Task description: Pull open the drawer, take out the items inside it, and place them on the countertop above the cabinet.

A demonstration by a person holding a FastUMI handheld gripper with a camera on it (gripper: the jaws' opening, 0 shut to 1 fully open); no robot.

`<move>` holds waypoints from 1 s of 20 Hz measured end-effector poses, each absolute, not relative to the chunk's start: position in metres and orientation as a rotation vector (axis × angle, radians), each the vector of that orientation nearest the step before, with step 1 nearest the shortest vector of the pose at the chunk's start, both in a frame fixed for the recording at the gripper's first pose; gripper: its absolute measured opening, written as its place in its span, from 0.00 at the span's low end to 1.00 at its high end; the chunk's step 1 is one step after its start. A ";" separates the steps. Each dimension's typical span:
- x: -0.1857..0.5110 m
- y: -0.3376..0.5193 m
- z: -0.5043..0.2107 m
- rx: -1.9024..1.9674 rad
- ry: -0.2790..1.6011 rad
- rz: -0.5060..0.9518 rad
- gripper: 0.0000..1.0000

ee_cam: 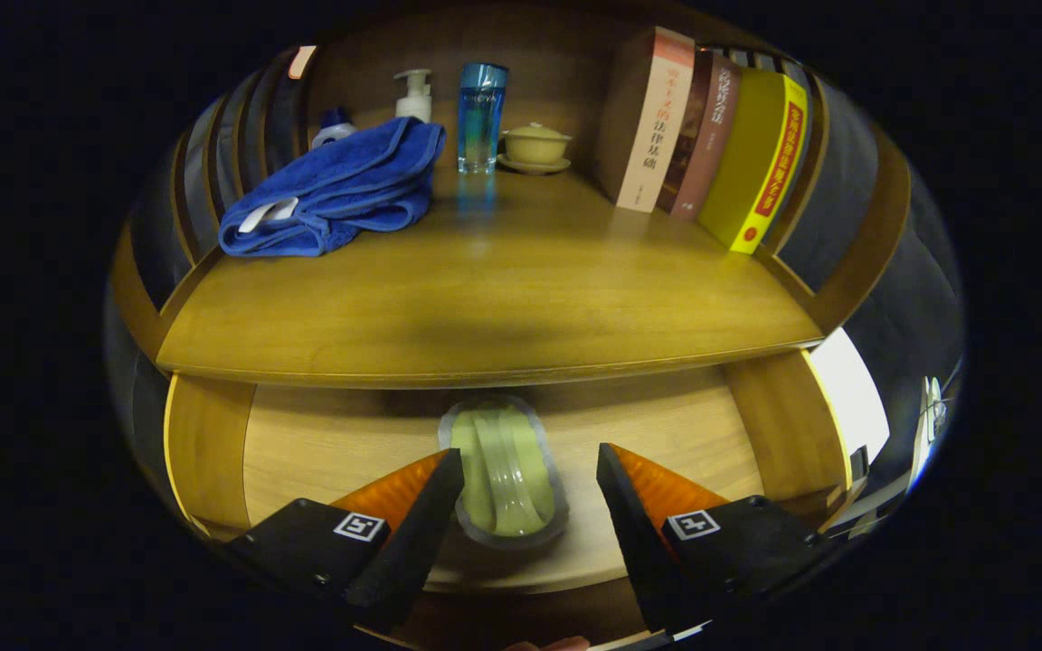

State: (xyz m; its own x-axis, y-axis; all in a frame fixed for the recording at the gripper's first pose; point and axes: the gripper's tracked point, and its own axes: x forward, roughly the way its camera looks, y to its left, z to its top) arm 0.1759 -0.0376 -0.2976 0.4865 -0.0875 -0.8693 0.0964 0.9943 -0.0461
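The wooden drawer stands pulled open under the countertop. A long pale-green item in a clear grey-rimmed wrapper lies on the drawer floor, its far end tucked under the countertop's edge. My gripper hovers over the drawer, open, with the wrapped item lying between and just ahead of the fingers. The left finger is close beside the wrapper; the right finger stands apart from it. Neither presses on it.
On the countertop a folded blue towel lies at the back left, with a pump bottle, a blue bottle and a small lidded bowl behind. Several books lean at the back right. Wooden side rails bound the top.
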 end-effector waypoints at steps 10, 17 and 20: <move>0.180 -0.021 -0.318 0.059 1.081 -0.064 0.68; 0.175 -0.015 -0.316 0.075 1.070 -0.076 0.27; 0.171 -0.015 -0.300 0.082 1.046 -0.093 0.27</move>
State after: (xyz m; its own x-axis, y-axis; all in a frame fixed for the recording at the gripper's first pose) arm 0.1711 -0.0151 -0.2997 0.4980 -0.0378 -0.8663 0.1161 0.9930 0.0235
